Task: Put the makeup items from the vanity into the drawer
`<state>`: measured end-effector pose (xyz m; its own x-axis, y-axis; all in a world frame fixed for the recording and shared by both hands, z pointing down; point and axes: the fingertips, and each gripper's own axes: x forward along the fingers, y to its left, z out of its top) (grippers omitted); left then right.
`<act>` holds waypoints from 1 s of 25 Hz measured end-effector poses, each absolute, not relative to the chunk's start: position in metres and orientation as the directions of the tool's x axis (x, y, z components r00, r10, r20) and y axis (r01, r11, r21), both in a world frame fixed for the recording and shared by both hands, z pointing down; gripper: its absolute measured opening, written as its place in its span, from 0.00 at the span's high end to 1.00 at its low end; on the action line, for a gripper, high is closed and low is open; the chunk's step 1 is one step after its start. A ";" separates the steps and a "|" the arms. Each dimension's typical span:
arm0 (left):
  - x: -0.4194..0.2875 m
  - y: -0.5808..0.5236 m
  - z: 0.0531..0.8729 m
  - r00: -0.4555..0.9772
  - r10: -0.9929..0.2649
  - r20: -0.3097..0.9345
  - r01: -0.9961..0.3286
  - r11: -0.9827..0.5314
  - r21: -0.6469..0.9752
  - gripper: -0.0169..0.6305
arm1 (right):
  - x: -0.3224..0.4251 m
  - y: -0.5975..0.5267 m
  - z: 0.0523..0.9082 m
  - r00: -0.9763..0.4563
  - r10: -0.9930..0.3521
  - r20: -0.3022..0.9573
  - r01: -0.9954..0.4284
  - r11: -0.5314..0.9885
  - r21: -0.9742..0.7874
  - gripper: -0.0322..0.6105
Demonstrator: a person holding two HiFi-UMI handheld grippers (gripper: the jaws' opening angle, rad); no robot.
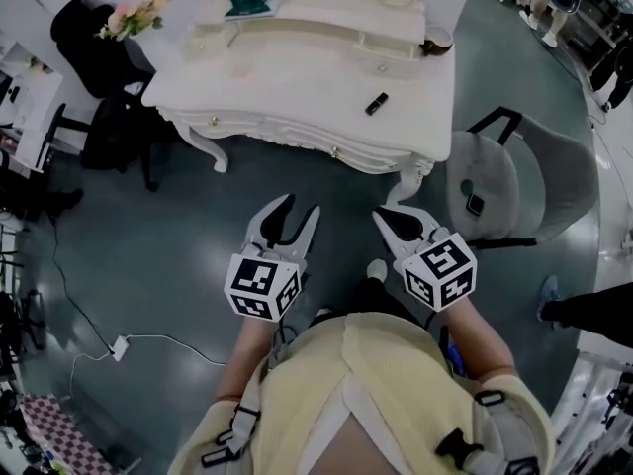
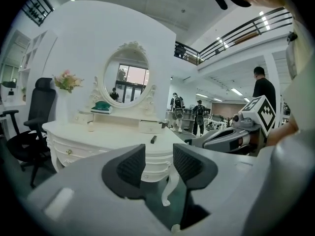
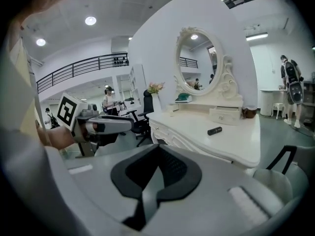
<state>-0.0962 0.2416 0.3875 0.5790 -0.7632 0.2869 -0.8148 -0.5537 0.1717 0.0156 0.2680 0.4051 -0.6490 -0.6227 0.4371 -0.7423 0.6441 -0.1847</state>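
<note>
A small black makeup tube (image 1: 376, 104) lies on the white vanity (image 1: 297, 87), near its front right. The same tube (image 2: 153, 139) shows beyond my left gripper (image 2: 158, 154), whose jaws stand apart with nothing between them. My left gripper (image 1: 302, 206) and right gripper (image 1: 401, 221) hang side by side over the floor, short of the vanity's front edge. In the right gripper view the right gripper (image 3: 158, 156) has its pads together and empty, with the tube (image 3: 214, 130) farther off on the tabletop. A small drawer box (image 3: 224, 115) sits under the oval mirror (image 3: 197, 63).
A grey chair (image 1: 514, 181) stands right of the vanity, a black office chair (image 1: 109, 47) to its left. Flowers (image 1: 134, 13) and a green item (image 1: 247, 3) sit at the back of the vanity. A cable with a power strip (image 1: 119, 347) lies on the floor. Other people stand far behind.
</note>
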 end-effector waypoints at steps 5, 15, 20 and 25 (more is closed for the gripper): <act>-0.053 0.198 0.389 0.581 -0.752 0.312 -0.811 -0.564 0.152 0.71 | 0.056 0.231 0.409 -0.647 -0.617 0.447 -0.745 0.637 -0.198 0.95; 0.024 0.130 0.430 0.536 -0.731 0.422 -0.812 -0.584 0.020 0.71 | 0.129 0.188 0.431 -0.657 -0.587 0.472 -0.736 0.637 -0.231 0.95; 0.042 0.113 0.446 0.537 -0.690 0.485 -0.795 -0.606 0.017 0.71 | 0.151 0.175 0.439 -0.657 -0.589 0.471 -0.740 0.623 -0.253 0.95; 0.048 0.090 0.457 0.519 -0.676 0.524 -0.792 -0.611 -0.004 0.71 | 0.163 0.165 0.446 -0.650 -0.602 0.463 -0.754 0.589 -0.292 0.95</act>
<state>0.0476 0.0900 0.4569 0.5188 -0.6755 0.5240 -0.7915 -0.6111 -0.0042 0.1630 0.1651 0.4455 -0.6502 -0.6025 0.4629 -0.7536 0.5890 -0.2919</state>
